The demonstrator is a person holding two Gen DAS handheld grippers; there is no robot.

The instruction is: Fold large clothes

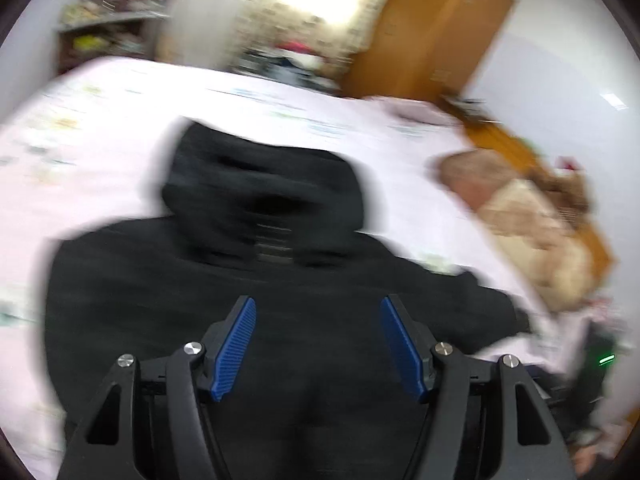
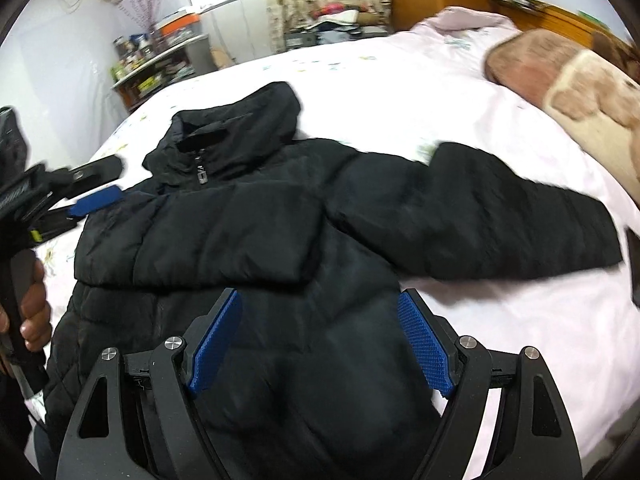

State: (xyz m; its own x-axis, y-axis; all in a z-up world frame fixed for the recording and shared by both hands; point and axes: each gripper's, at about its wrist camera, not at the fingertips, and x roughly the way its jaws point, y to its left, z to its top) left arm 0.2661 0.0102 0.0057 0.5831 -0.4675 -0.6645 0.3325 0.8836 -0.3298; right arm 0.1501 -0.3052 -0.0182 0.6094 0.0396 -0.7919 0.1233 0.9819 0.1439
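A black puffer jacket [image 2: 256, 236] lies front up on the pale pink bed sheet [image 2: 400, 92]. Its left sleeve is folded across the chest, its right sleeve [image 2: 500, 220] stretches out to the right, and its hood [image 2: 256, 120] points away. My right gripper [image 2: 320, 344] is open and empty over the jacket's lower body. My left gripper [image 1: 318, 348] is open and empty above the jacket [image 1: 200, 300], below the hood [image 1: 260, 184]; that view is blurred. The left gripper also shows at the left of the right wrist view [image 2: 92, 196], beside the jacket's shoulder.
A brown and cream blanket [image 2: 568, 88] lies at the bed's right side. A wooden wardrobe [image 1: 424, 28] and headboard stand behind. A cluttered shelf [image 2: 152, 60] stands at the far left by the curtained window.
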